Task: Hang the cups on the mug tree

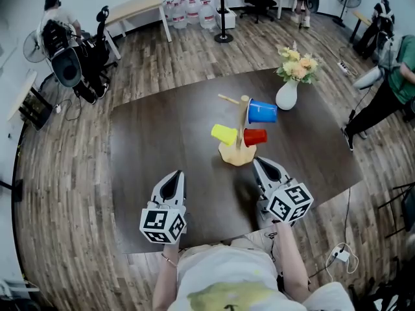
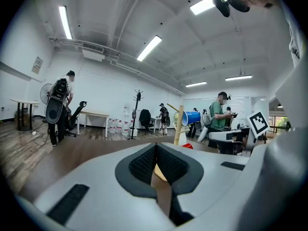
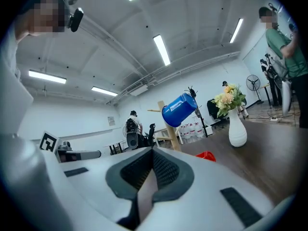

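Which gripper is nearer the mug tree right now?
Right. The right gripper sits just beside the mug tree base, on its right and slightly toward the person; the left gripper rests farther off, to the tree's left.

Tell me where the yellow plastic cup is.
In the head view, the yellow plastic cup hangs on the left side of the wooden mug tree, opposite the red cup.

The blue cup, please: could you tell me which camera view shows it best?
The right gripper view: the blue cup appears largest there, side-on, hanging tilted on the mug tree. In the head view the blue cup is small, seen from above. In the left gripper view the blue cup is tiny and distant.
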